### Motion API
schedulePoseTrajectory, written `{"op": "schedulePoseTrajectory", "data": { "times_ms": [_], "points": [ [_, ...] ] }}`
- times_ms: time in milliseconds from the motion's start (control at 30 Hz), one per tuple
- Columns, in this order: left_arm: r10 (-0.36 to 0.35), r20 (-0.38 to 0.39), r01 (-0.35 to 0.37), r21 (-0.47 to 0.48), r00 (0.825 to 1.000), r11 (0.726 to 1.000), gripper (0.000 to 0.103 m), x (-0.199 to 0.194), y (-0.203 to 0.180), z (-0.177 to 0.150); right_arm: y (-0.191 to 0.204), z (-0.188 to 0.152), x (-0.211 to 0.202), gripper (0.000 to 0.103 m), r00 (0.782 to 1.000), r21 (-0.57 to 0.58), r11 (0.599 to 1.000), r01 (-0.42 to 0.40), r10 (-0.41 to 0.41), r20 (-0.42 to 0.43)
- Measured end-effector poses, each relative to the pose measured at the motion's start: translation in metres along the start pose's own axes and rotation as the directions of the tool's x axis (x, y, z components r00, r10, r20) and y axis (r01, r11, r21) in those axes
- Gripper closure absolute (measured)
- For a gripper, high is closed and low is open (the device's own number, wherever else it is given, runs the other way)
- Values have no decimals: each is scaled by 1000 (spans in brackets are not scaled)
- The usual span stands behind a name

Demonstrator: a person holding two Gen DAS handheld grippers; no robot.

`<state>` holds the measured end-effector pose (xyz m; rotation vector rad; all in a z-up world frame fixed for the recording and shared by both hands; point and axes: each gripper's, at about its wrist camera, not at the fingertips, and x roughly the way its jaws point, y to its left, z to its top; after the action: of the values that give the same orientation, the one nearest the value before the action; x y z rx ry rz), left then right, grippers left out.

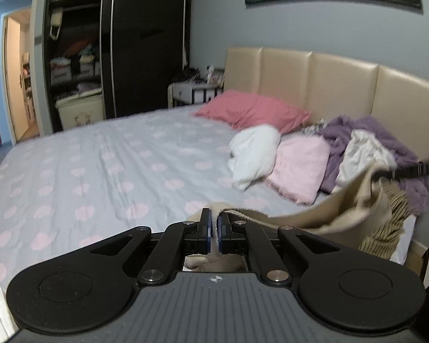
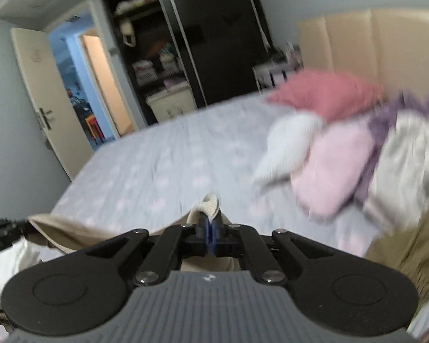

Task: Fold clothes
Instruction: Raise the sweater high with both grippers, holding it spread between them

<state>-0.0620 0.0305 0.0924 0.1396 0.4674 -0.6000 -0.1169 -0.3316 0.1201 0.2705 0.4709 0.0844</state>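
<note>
A beige knit garment [image 1: 351, 208] hangs stretched above the bed between my two grippers. My left gripper [image 1: 214, 223] is shut on one edge of it. My right gripper [image 2: 210, 228] is shut on another edge of the garment [image 2: 208, 205]; in the left wrist view the right gripper [image 1: 409, 170] shows at the far right, pinching the cloth. In the right wrist view the left gripper [image 2: 3, 234] shows at the far left edge. The garment's ribbed hem [image 1: 386, 234] dangles low on the right.
The bed [image 1: 100, 157] has a lilac sheet with pink spots. A pile of clothes, white [image 1: 254, 154], pale pink [image 1: 300, 165] and purple [image 1: 380, 134], lies by a pink pillow [image 1: 251, 111] near the beige headboard [image 1: 329, 85]. A dark wardrobe [image 1: 140, 43] and open door [image 2: 43, 100] stand beyond.
</note>
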Motion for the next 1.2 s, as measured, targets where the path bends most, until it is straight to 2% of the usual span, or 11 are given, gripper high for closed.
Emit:
{"op": "schedulePoseTrajectory", "data": {
  "times_ms": [233,467,667,767,900,1033,1133,1200],
  "points": [
    [-4,160,-4,51,987,999,101,-48,-23,50,10,71,-49,100,986,-83,993,-90,100,131],
    [23,293,-59,114,956,992,100,-118,-36,131,29,156,-113,100,959,-169,970,-175,207,195],
    [8,381,-76,162,924,984,101,-178,-56,187,43,211,-170,100,937,-232,948,-217,269,223],
    [-19,378,-58,193,926,979,101,-196,-67,197,50,223,-191,100,934,-277,931,-236,296,200],
    [-57,325,-15,215,944,977,101,-200,-75,189,56,225,-192,100,947,-316,916,-248,298,122],
    [-78,219,37,184,973,982,100,-175,-63,171,51,219,-152,100,964,-320,915,-246,266,20],
    [-70,147,53,115,987,992,100,-136,-47,166,47,218,-110,100,969,-301,922,-245,242,-49],
    [-60,104,54,53,993,997,100,-104,-30,169,45,220,-72,100,974,-294,929,-226,218,-60]
  ]
}}
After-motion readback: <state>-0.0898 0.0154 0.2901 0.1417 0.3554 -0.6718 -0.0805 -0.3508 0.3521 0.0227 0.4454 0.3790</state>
